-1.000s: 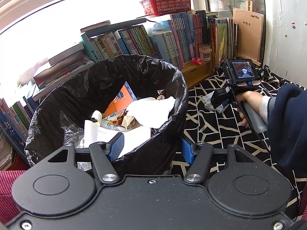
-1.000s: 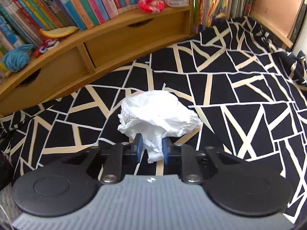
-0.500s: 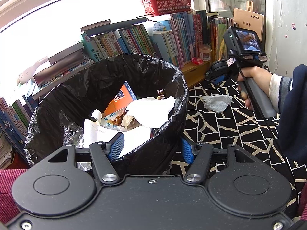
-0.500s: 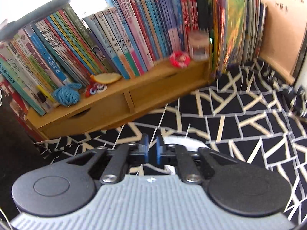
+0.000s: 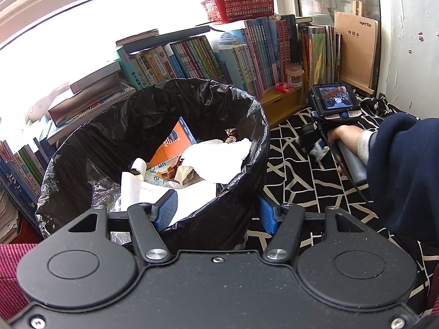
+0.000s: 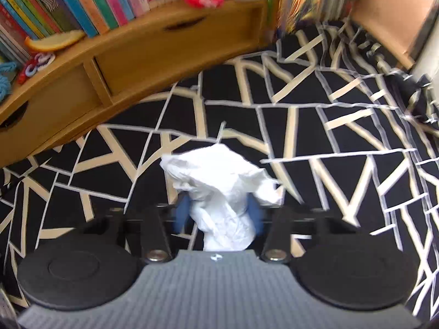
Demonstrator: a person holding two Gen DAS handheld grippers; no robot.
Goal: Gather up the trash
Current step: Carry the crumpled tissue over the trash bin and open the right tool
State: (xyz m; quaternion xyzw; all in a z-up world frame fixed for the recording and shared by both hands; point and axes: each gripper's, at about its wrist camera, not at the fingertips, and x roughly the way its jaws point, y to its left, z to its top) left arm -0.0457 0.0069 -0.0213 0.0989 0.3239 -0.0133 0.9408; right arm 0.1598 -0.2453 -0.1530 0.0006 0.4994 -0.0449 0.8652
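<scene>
A crumpled white tissue point(image 6: 219, 186) lies on the black patterned cloth point(image 6: 315, 126). My right gripper point(image 6: 218, 213) is low over it and open, its blue pads point(image 6: 182, 213) on either side of the wad. The left wrist view shows the same right gripper point(image 5: 312, 142) held by a hand, a bit of the tissue point(image 5: 319, 150) under it. My left gripper point(image 5: 216, 212) is open and straddles the near rim of the trash bin point(image 5: 247, 109), which is lined with a black bag. Paper, tissue and an orange box fill the bin.
A low wooden shelf point(image 6: 131, 52) with drawers and a row of books stands just beyond the tissue. Books point(image 5: 192, 57) and a red basket point(image 5: 238, 5) rise behind the bin. The person's dark sleeve point(image 5: 400, 170) fills the right side.
A second ago the right gripper was shut on the tissue. Half a second ago it was raised and shut, the tissue left on the cloth. Now it is down again, open around it. The left gripper is still.
</scene>
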